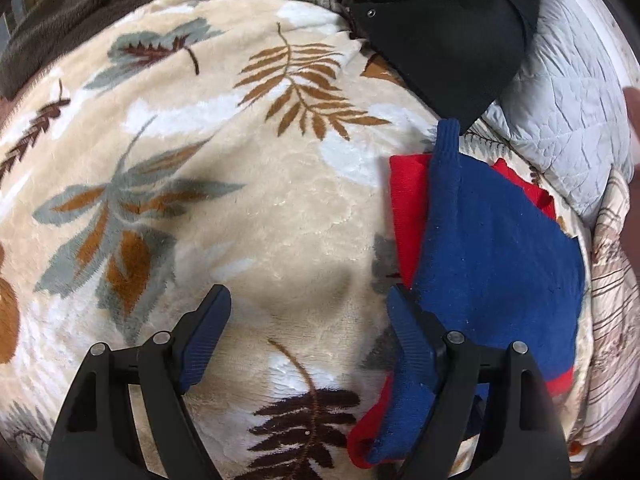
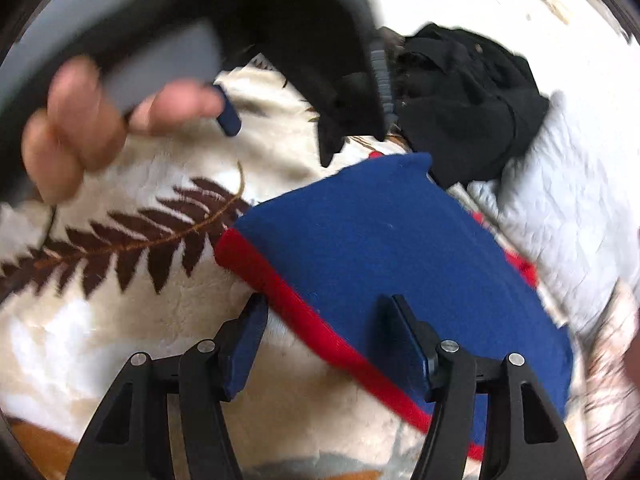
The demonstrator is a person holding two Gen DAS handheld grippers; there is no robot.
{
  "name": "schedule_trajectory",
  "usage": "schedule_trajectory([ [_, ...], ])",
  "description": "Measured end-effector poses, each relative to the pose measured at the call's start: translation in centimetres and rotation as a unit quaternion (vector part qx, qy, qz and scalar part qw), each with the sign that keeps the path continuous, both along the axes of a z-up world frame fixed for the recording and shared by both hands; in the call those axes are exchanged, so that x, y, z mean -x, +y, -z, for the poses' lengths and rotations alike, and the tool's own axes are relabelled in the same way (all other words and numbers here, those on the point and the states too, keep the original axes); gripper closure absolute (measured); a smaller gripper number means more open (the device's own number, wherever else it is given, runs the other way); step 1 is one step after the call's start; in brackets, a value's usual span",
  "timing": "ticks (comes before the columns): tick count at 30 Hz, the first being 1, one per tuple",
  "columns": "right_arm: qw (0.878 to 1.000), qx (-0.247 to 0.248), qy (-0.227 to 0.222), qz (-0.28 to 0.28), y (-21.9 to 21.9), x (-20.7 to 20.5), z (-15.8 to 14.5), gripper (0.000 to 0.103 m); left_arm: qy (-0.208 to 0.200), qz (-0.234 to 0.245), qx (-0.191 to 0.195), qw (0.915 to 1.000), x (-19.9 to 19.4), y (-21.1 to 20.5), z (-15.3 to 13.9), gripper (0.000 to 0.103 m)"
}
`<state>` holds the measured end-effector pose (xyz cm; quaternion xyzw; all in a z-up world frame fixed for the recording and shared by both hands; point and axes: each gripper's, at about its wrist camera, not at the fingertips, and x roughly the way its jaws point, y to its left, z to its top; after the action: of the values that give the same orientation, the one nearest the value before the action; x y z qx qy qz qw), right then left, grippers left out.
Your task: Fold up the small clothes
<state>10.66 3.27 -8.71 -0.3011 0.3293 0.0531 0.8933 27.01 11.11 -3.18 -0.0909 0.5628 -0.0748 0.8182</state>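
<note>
A small blue garment (image 1: pixel 496 248) lies folded over a red one (image 1: pixel 408 208) on a leaf-patterned blanket (image 1: pixel 248 208), at the right of the left wrist view. My left gripper (image 1: pixel 308 300) is open and empty, its right finger at the garment's left edge. In the right wrist view the blue garment (image 2: pixel 380 240) with its red edge (image 2: pixel 304 312) lies ahead. My right gripper (image 2: pixel 324 312) is open, its jaws standing over the red edge. The other gripper and the hand (image 2: pixel 92 120) holding it show blurred at the upper left.
A black garment (image 1: pixel 448 36) lies beyond the blue one, and it also shows in the right wrist view (image 2: pixel 464 100). A pale quilted cover (image 1: pixel 568 112) lies at the right. A brown fleece blanket (image 1: pixel 80 12) lies at the far left edge.
</note>
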Motion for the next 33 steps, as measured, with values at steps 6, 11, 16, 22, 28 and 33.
schedule_trajectory([
  [6, 0.999, 0.033, -0.018, -0.003, 0.6, -1.0, 0.2, 0.082, 0.034, -0.002, 0.092, 0.9952, -0.7, 0.6, 0.7, 0.022],
  [11, 0.998, 0.019, -0.067, -0.011, -0.5, 0.0, -1.1, 0.089, 0.082, 0.039, 0.160, 0.9830, -3.0, -1.4, 1.0, 0.022],
  [16, 0.995, -0.007, -0.101, -0.015, -1.4, 1.2, -2.6, 0.090, 0.128, 0.097, 0.170, 0.9723, -4.8, -5.1, 1.7, 0.022],
  [22, 0.993, -0.042, -0.107, -0.019, -2.7, 1.8, -3.3, 0.091, 0.115, 0.130, 0.163, 0.9712, -4.8, -8.1, 1.1, 0.057],
  [28, 0.990, -0.091, -0.109, -0.008, -4.5, 2.6, -4.3, 0.091, 0.104, 0.111, 0.142, 0.9782, -4.7, -9.1, -0.2, 0.086],
  [33, 0.982, -0.146, -0.119, 0.010, -6.9, 3.4, -5.9, 0.092, 0.073, 0.112, 0.125, 0.9831, -3.8, -10.3, -3.0, 0.087],
])
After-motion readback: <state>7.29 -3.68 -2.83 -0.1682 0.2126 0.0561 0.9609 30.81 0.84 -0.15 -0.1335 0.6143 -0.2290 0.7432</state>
